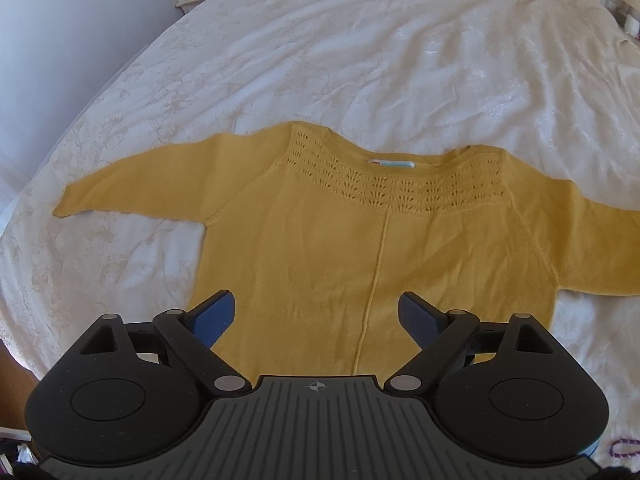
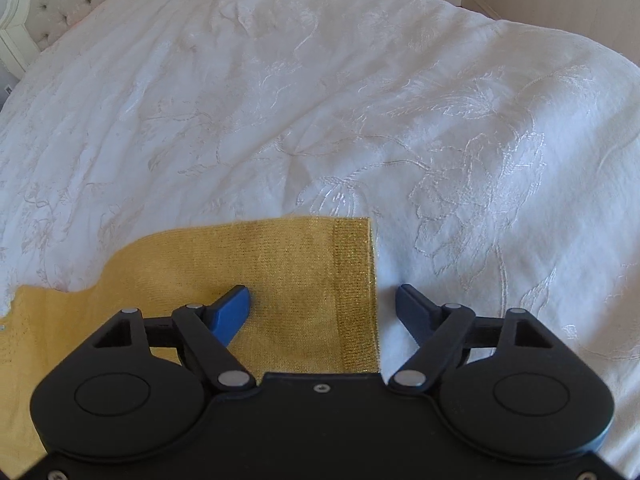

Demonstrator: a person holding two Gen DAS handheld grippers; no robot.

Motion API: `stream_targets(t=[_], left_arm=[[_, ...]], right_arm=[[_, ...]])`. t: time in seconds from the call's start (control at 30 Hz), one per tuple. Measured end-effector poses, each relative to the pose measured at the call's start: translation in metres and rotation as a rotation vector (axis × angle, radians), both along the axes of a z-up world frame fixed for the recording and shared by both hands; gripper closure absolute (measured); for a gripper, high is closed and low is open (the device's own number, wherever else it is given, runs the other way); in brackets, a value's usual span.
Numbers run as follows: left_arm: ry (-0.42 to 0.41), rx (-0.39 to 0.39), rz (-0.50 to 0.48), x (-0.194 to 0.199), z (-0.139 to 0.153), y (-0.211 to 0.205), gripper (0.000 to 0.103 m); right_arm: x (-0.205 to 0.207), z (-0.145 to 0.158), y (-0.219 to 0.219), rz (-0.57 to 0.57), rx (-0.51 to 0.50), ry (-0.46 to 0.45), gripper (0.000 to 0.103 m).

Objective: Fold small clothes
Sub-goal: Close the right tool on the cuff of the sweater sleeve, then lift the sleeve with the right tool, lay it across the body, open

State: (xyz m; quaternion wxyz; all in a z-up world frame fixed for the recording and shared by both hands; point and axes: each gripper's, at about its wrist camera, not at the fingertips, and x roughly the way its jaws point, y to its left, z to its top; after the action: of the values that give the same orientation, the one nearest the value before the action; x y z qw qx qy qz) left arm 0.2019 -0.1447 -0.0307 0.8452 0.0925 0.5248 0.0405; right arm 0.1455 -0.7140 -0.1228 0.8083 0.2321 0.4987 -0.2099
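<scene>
A yellow sweater (image 1: 360,248) lies flat on the bed (image 1: 360,60), sleeves spread. The left gripper (image 1: 316,316) hovers wide over its body; the right gripper (image 2: 323,306) straddles the cuff (image 2: 356,292), wide, gripping nothing

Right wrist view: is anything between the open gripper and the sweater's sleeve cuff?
Nothing visible. The right gripper is open directly over the sleeve cuff of the yellow sweater; only bare white bedspread lies around it.
</scene>
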Motion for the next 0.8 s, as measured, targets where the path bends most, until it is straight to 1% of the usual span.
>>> stream_targets(t=[0.07,0.1,0.13,0.17,0.2,0.3,0.47,0.63,0.8], left_arm=[[0.003,-0.003,0.0,0.0,0.0,0.001,0.013],[0.003,-0.005,0.0,0.0,0.0,0.002,0.013],[0.004,-0.008,-0.002,0.0,0.0,0.003,0.013],[0.006,-0.012,-0.004,0.001,-0.001,0.003,0.013],[0.007,-0.014,-0.008,0.001,-0.001,0.004,0.013],[0.0,-0.02,-0.017,0.001,-0.002,0.009,0.013],[-0.014,-0.03,-0.041,0.003,-0.006,0.022,0.013],[-0.014,-0.052,-0.063,0.011,-0.013,0.047,0.013],[-0.011,-0.058,-0.071,0.021,-0.018,0.084,0.013]], right_arm=[[0.001,0.002,0.0,0.003,-0.006,0.001,0.047],[0.001,0.003,0.0,0.005,-0.003,0.002,0.053],[0.0,0.005,0.001,0.006,0.008,-0.003,0.075],[-0.001,0.007,0.001,0.011,0.035,-0.017,0.092],[-0.002,0.01,0.001,0.007,0.064,-0.036,0.092],[0.0,0.025,0.013,0.012,0.049,-0.057,0.092],[0.012,0.066,0.051,0.056,0.059,-0.162,0.092],[0.047,0.112,0.117,0.146,0.11,-0.296,0.092],[0.092,0.14,0.208,0.258,0.189,-0.385,0.092]])
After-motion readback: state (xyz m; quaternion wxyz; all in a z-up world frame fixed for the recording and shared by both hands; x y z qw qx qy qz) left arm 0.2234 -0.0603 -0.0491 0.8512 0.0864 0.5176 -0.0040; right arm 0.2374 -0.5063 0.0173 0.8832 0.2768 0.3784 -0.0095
